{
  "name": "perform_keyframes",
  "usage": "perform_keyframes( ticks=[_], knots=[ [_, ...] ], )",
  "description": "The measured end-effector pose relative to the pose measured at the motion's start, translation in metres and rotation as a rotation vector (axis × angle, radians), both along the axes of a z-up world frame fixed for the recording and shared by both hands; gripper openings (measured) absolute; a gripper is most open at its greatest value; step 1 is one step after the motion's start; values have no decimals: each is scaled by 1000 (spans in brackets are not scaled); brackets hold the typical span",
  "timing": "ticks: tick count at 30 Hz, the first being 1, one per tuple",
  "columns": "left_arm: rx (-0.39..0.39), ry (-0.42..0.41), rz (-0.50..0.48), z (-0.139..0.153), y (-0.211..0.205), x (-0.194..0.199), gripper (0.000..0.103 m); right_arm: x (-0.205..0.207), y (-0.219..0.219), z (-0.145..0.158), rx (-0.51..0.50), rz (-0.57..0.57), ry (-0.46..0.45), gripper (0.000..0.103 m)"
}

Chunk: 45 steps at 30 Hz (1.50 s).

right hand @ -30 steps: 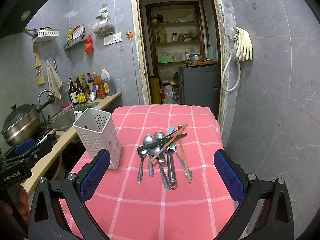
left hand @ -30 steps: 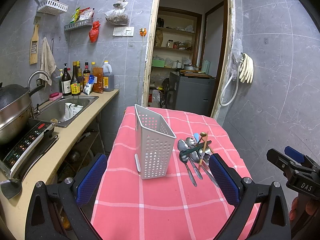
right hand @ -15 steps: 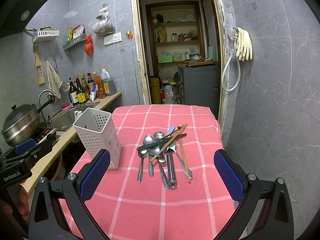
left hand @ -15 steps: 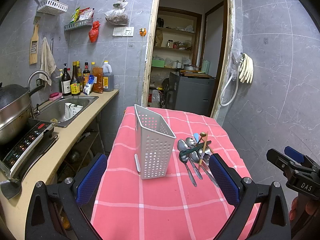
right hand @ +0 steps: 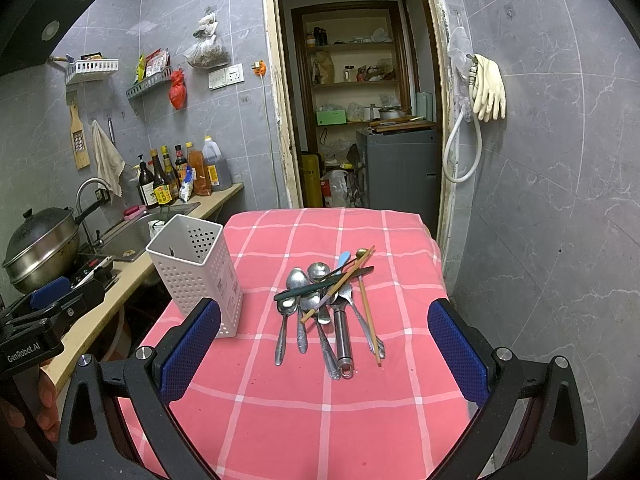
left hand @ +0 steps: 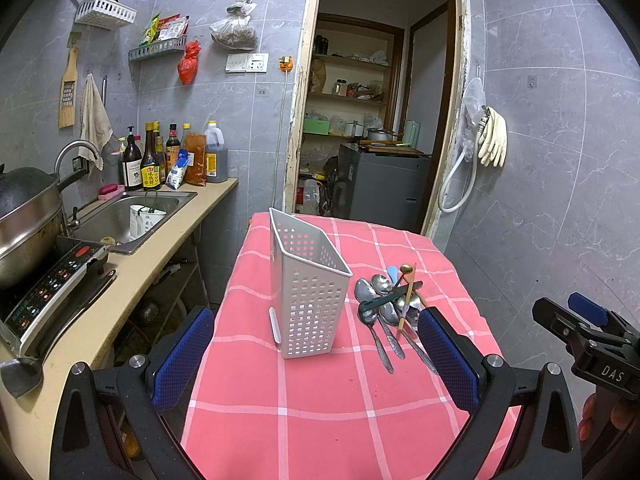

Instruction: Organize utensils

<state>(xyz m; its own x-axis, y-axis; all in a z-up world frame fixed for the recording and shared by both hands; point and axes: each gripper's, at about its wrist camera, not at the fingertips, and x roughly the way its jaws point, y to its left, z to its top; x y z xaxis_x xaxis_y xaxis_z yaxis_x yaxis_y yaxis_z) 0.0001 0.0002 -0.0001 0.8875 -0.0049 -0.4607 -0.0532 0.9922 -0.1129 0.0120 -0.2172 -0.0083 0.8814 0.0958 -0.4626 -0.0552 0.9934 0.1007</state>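
Right wrist: both grippers (right hand: pixel 320 348) (left hand: pixel 316 356) wide apart, empty; pink checked tablecloth (right hand: pixel 320 420), grey-tiled kitchen.

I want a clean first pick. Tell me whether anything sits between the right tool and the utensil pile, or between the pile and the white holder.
Nothing visible does. The right tool is open, with only bare pink checked tablecloth before the utensil pile. The white perforated utensil holder stands upright left of the pile, apart from it, with nothing between.
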Motion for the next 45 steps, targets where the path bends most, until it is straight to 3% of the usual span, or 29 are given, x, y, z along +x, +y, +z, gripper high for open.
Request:
perform_keyframes(
  ticks=[33, 40, 45],
  knots=[
    [-13, 4, -6, -5, 9, -1, 102, 7, 13, -8, -14, -21, 5, 102],
    [-52, -7, -53, 4, 23, 18, 102, 12, 3, 7, -9, -82, -22, 102],
    [-47, -26, -139, 18, 20, 40, 102, 19, -6, 20, -1, -111, -29, 102]
  ],
)
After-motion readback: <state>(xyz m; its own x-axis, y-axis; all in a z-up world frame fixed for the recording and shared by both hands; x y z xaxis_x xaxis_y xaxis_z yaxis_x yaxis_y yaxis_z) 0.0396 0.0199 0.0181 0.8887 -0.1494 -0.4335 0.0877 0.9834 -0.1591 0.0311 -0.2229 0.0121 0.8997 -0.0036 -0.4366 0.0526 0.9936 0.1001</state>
